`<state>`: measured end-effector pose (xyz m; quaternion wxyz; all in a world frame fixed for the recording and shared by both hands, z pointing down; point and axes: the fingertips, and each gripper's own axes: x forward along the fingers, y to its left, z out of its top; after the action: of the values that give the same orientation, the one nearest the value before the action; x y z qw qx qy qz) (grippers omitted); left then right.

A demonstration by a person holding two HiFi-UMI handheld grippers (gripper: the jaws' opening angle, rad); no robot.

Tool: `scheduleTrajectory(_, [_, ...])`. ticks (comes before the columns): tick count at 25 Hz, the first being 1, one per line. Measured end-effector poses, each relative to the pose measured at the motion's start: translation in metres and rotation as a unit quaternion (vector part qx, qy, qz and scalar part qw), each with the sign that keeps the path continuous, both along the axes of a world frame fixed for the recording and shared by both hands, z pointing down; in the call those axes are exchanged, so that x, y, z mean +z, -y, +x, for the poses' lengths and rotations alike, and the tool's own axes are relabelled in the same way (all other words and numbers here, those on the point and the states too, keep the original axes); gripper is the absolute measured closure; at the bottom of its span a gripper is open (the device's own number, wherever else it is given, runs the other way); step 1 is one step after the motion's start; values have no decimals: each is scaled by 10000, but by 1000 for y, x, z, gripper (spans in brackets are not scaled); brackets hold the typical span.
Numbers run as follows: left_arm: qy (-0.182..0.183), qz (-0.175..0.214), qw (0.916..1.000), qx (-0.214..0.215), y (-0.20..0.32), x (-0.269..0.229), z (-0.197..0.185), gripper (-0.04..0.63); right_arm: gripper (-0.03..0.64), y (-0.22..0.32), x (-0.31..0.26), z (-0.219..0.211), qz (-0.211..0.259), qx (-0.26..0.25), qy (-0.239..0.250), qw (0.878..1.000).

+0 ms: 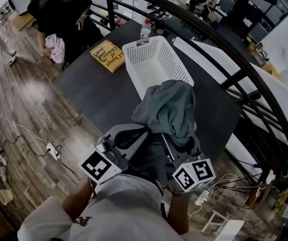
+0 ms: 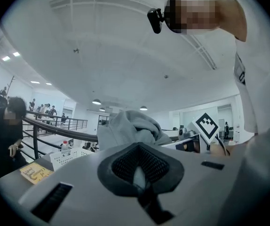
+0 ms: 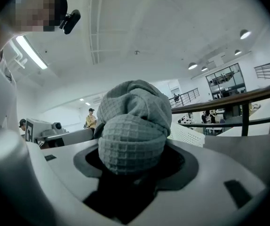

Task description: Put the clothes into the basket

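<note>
Right gripper view – right gripper [image 3: 128,175] clamped on grey cloth [image 3: 134,121] – left gripper [image 2: 138,175] closed, empty.

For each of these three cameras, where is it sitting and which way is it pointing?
Head view: on the person's head, looking steeply down at the dark table; shows their white shirt, left gripper and right gripper.
Left gripper view: rides the left gripper, tilted up toward the ceiling; shirt at right.
Right gripper view: rides the right gripper, tilted up too, grey waffle-weave cloth in its jaws; shirt at left.
Shared: all three show that cloth and the white perforated plastic basket.
</note>
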<state>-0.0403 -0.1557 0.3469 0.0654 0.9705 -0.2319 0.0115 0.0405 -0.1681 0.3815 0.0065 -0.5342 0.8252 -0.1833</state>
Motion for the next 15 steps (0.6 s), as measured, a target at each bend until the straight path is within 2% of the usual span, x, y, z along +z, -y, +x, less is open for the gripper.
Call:
scheduleTrajectory(9, [250,185,9989,-342,2,-11,16,592,322,18,-24,20,297,-229,192,9991])
scheduleTrajectory(15, [237,270,9989,-291,15,-15,25,592,322,36,-37,29,399,-211,158,9989])
